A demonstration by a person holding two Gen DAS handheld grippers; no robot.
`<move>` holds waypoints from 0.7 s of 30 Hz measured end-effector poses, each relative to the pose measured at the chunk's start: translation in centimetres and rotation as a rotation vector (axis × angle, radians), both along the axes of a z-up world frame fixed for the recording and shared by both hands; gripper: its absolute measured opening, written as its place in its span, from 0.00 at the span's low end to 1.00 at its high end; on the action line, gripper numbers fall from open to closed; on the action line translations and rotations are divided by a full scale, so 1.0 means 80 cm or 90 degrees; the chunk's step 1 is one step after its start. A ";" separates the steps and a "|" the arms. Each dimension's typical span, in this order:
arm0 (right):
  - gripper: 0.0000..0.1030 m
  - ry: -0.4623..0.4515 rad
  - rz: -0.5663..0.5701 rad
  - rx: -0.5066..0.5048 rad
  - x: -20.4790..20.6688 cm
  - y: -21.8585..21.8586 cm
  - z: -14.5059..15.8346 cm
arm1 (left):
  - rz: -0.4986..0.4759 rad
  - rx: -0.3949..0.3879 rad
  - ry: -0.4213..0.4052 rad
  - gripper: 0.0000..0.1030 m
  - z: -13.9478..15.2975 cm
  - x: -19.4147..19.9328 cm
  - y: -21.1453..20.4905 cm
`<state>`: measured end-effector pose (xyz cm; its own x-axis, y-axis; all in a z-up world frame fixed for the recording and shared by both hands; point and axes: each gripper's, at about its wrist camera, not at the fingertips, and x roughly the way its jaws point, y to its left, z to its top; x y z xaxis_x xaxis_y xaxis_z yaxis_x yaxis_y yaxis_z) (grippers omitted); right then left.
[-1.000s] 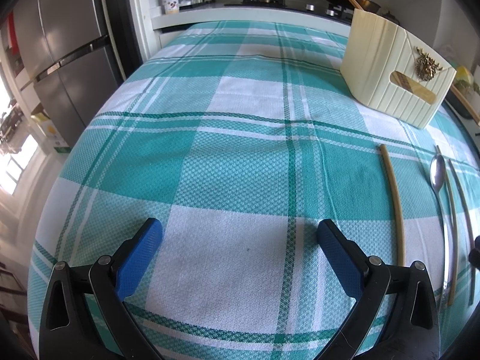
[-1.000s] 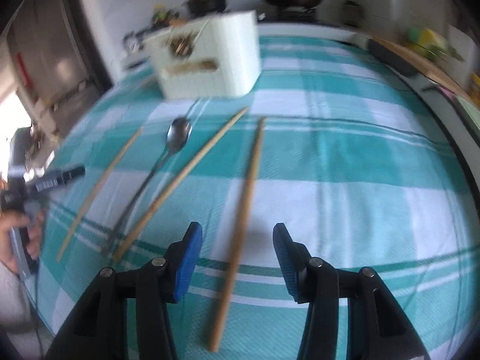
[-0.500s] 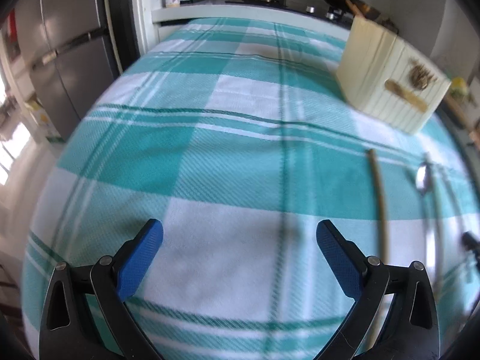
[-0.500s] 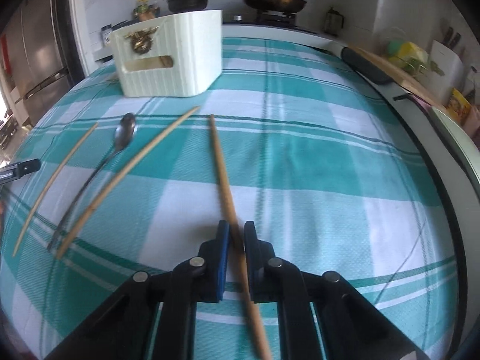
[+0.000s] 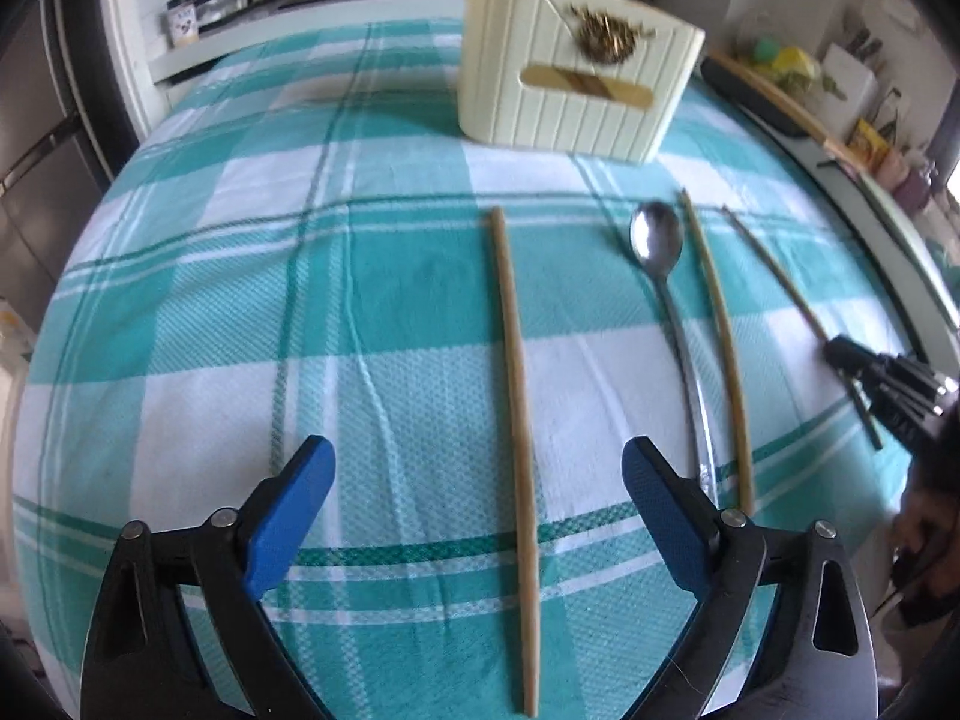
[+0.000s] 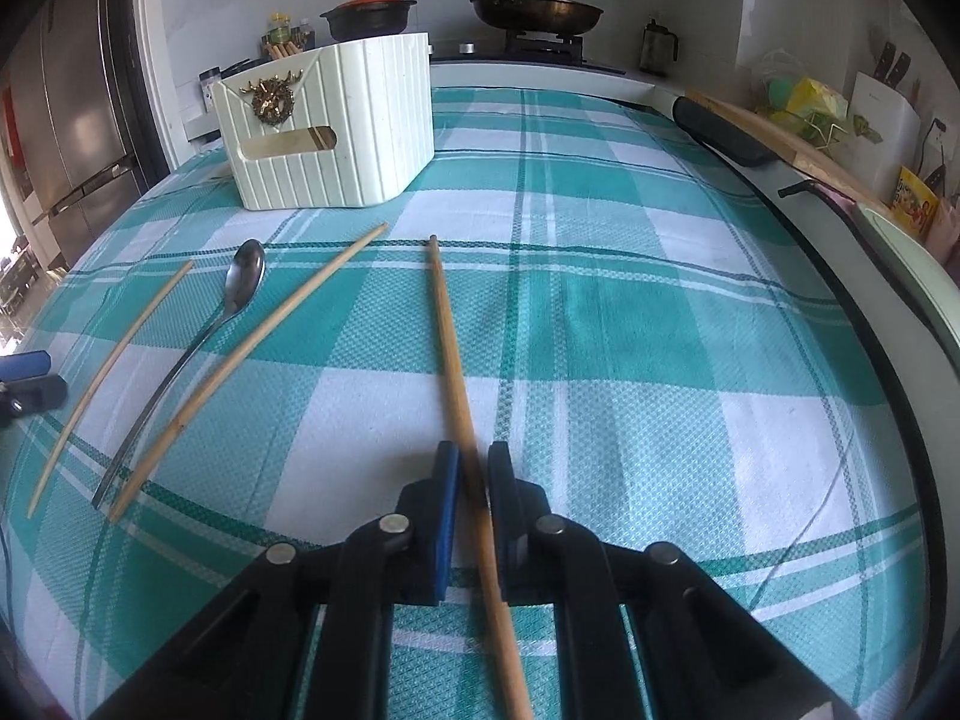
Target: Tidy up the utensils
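Observation:
Three wooden chopsticks and a metal spoon [image 5: 659,240] lie side by side on the checked tablecloth, in front of a cream ribbed utensil box [image 5: 570,96]. My left gripper [image 5: 474,456] hovers over the leftmost chopstick [image 5: 510,348], which runs between its fingers untouched while the jaws are closing. A fourth chopstick [image 6: 450,348] is clamped in my right gripper [image 6: 474,474], which is shut on its near end. In the right wrist view the spoon [image 6: 240,282], the middle chopstick [image 6: 270,324] and the box [image 6: 336,132] sit to the left.
The teal and white tablecloth [image 6: 660,330] covers the whole table. A stove with a pot and a pan stands behind the box. A fridge [image 6: 66,120] is on the left; a counter edge with a dark strip [image 6: 720,132] runs along the right.
My left gripper swung to the right, so a chopstick now lies between its fingers. My right gripper shut on its chopstick and has held it since.

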<state>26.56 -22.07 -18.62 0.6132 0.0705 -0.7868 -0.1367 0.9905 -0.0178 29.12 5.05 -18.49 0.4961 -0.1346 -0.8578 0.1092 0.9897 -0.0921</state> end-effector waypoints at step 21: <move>0.08 0.049 -0.028 0.015 -0.018 -0.021 0.005 | 0.112 -0.080 0.015 0.18 0.003 -0.050 -0.026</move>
